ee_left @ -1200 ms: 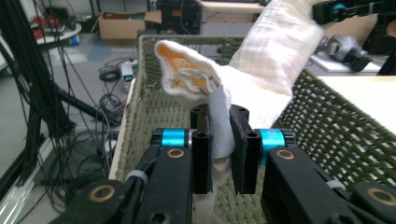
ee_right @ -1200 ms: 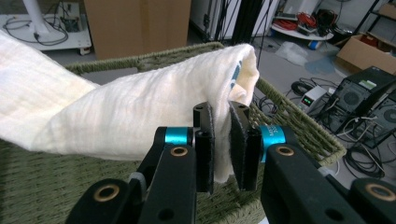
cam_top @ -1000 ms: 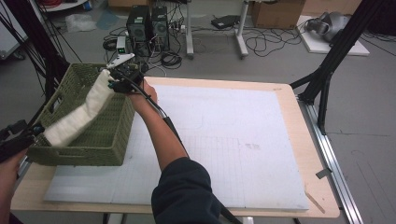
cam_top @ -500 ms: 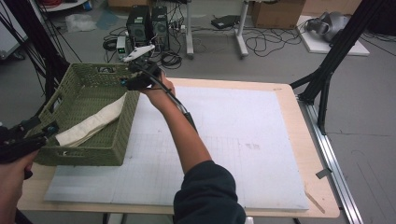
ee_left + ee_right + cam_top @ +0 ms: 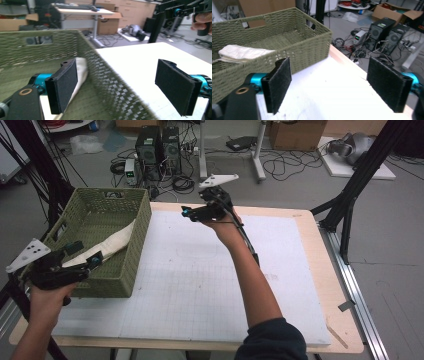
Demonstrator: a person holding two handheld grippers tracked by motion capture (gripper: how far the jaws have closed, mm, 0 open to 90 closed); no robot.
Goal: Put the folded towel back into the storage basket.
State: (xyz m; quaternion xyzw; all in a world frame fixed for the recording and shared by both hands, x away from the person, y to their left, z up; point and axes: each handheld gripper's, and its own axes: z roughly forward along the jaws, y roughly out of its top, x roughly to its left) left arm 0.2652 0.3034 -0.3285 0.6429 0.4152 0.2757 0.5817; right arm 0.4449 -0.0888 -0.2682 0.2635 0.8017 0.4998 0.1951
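Green woven basket, rectangular, standing at the left edge of the white gridded mat on the wooden table.

Contents: one cream cloth, rolled or folded long. It lies inside the basket on a diagonal, from the near-left corner toward the right wall, and its far end rests up against that wall.

Left gripper: held at the basket's near-left corner, jaws spread wide with nothing between them. In the left gripper view one pad sits inside the basket, just beside the near end of the cloth, while the other hangs outside over the mat, so the jaws appear to straddle the wall.

Right gripper: raised over the far part of the mat, well apart from the basket, jaws spread and empty, facing the basket's outer wall.

Judgement: the left gripper is nearer the cloth; the cloth's long axis runs away from it, forward and to the right.
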